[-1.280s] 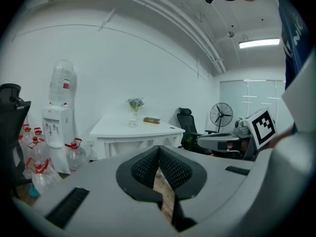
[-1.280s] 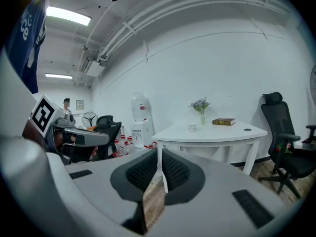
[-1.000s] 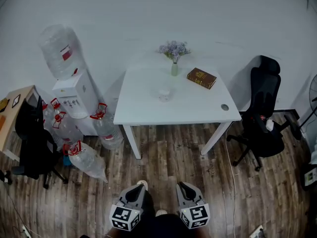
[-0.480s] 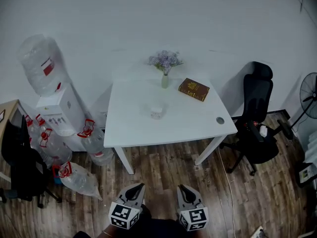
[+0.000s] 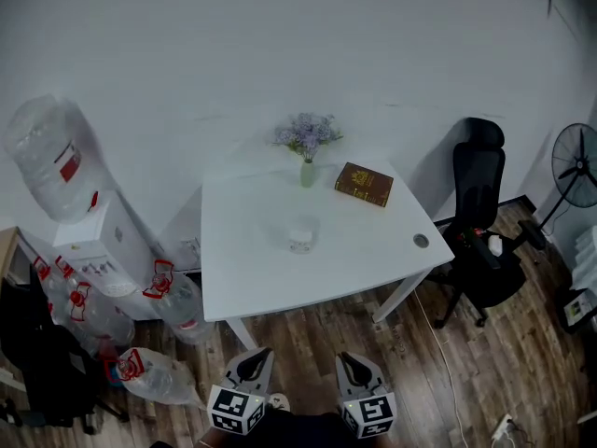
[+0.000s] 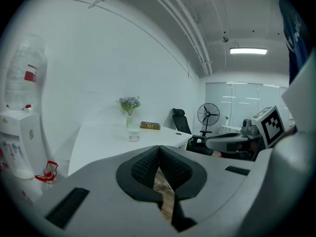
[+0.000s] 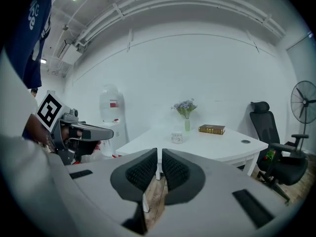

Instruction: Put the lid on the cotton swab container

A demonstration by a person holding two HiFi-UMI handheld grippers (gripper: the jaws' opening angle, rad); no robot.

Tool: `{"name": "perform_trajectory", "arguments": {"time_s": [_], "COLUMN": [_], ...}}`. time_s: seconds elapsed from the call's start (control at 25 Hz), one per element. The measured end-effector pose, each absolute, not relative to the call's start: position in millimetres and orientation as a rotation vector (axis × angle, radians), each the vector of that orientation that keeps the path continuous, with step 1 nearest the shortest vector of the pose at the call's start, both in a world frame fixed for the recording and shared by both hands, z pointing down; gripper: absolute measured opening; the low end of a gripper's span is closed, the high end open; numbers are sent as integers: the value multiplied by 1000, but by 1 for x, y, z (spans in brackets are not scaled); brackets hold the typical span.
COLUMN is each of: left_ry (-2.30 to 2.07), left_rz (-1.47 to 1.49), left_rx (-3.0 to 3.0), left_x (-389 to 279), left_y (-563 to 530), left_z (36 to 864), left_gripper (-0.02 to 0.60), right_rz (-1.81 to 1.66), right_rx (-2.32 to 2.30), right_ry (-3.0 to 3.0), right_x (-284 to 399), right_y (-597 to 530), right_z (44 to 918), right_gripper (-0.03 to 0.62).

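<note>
The cotton swab container (image 5: 300,240) sits near the middle of the white desk (image 5: 354,269), a small pale tub well apart from every edge. It is too small for me to tell whether a lid is on it. Bare white top shows all around it, widest toward the near edge and toward the right of the frame.

Above it in the head view, a vase of purple flowers (image 5: 307,157) stands close to the far edge by the wall. A brown book (image 5: 364,184) lies flat to the vase's right. A round cable hole (image 5: 421,241) marks the desk's right corner.

A black office chair (image 5: 478,222) stands just beside that right corner, and a fan (image 5: 576,168) is at the frame's right edge. On the left of the frame, a water dispenser (image 5: 93,250) and spare water bottles (image 5: 177,297) crowd the desk's side. One more bottle (image 5: 149,373) lies on the wood floor (image 5: 317,329). That floor runs open between the desk's near edge and my claws.

Both claws hover at the bottom of the frame, well short of the desk. The left claw (image 6: 159,149) has its pads pressed together and carries nothing. The right claw (image 7: 159,154) is closed too, with only a thin slit between its pads, and holds nothing.
</note>
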State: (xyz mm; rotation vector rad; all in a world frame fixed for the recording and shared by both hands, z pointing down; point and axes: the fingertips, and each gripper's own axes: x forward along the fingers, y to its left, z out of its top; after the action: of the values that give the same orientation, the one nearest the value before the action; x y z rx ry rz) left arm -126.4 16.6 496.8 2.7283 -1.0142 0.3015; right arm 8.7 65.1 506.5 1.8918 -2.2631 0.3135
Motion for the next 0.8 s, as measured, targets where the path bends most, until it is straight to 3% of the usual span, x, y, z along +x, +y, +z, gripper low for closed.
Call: {"name": "perform_trajectory", "arguments": {"time_s": [0.36,0.8], "left_ry": [-941,-966], "left_rz": [283,301], "left_rx": [2732,2702], "left_x": [-145,-135], "left_y": [-29,-70], "left_z": [501,516], "left_gripper": [20,20], "right_rz": [302,334], "right_rx": [1915,1889], "right_ry": [-2228,-2242], "right_x": [-20,-1], "right_y": [23,-33], "right_z": [507,515], "right_gripper": [57,57]}}
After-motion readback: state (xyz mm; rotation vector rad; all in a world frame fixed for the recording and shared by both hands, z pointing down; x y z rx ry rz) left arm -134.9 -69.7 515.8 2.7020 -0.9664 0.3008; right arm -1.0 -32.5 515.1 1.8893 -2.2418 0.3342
